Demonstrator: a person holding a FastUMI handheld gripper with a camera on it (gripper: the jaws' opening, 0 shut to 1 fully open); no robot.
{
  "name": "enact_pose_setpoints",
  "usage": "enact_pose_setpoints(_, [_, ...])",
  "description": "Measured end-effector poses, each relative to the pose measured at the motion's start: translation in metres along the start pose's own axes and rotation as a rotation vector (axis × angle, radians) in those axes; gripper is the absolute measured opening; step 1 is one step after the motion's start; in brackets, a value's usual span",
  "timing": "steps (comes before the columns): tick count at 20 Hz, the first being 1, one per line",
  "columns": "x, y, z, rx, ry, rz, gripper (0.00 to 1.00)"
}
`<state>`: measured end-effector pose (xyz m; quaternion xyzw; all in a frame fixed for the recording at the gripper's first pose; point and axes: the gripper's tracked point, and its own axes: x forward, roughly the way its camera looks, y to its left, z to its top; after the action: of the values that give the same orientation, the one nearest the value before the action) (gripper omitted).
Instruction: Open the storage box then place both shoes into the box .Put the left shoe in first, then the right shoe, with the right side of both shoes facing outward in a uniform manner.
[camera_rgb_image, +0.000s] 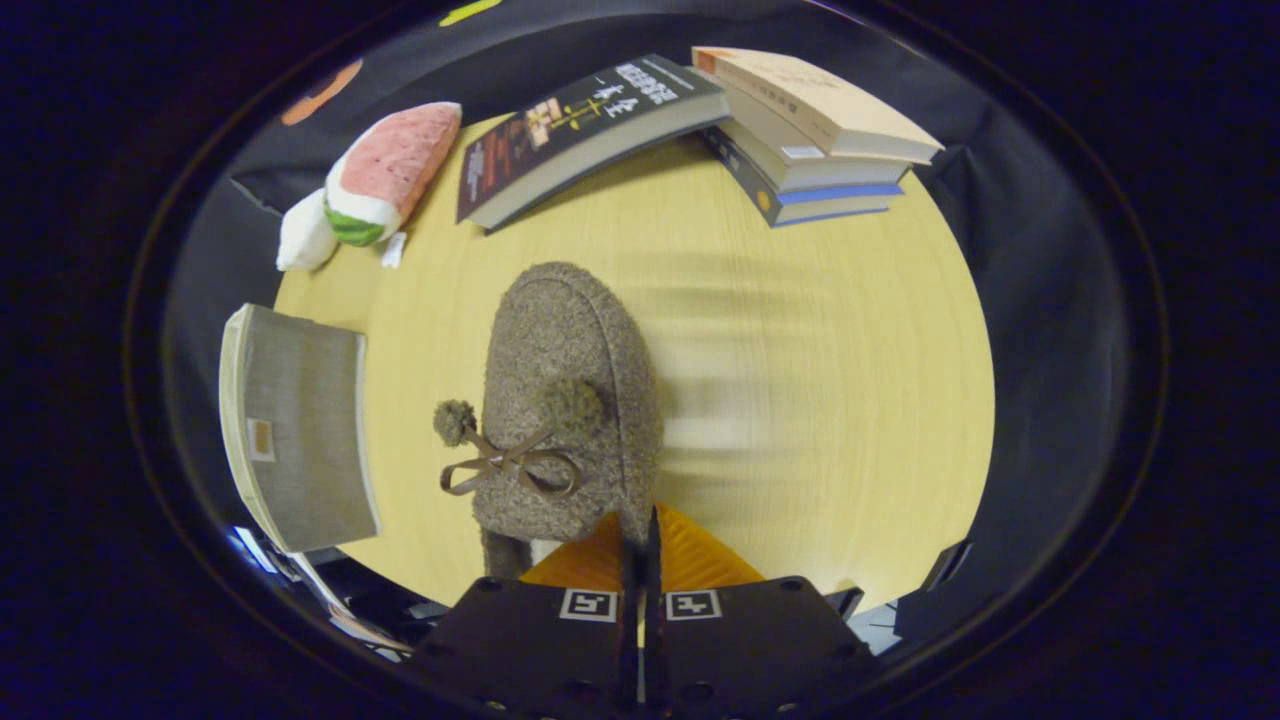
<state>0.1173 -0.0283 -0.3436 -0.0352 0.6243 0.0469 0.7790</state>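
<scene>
Gripper (640, 535) at the bottom centre of the frame, its two fingers pressed together with almost no gap between them, pinching the rear edge of a shoe (565, 400). Shoe: a fuzzy brown-grey slipper in the centre of the frame, toe pointing toward the upper part of the picture, heel at the fingertips. Across its upper lies a thin brown ribbon bow (510, 468), with one pom-pom (454, 421) hanging off the left side and a second resting on the upper itself. Whether the sole touches the table or hangs just above it cannot be told.

Table (820, 380): a pale yellow wood-grain surface beneath and around the shoe. At left of the frame, well apart from the shoe, a grey fabric storage box (300, 425) with a light trim; whether it is open cannot be told from this angle. In the upper left, a plush watermelon slice (385, 175) lies at the table's edge. Upper centre, a dark-covered book (580, 125) lies flat; to its right, in the upper right, a stack of books (810, 130) sits, touching or just beside the dark one.
</scene>
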Motion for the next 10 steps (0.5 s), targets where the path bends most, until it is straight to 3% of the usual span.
enact_pose_setpoints(10, [-0.115,0.168,-0.002,-0.141,-0.127,0.117,0.03])
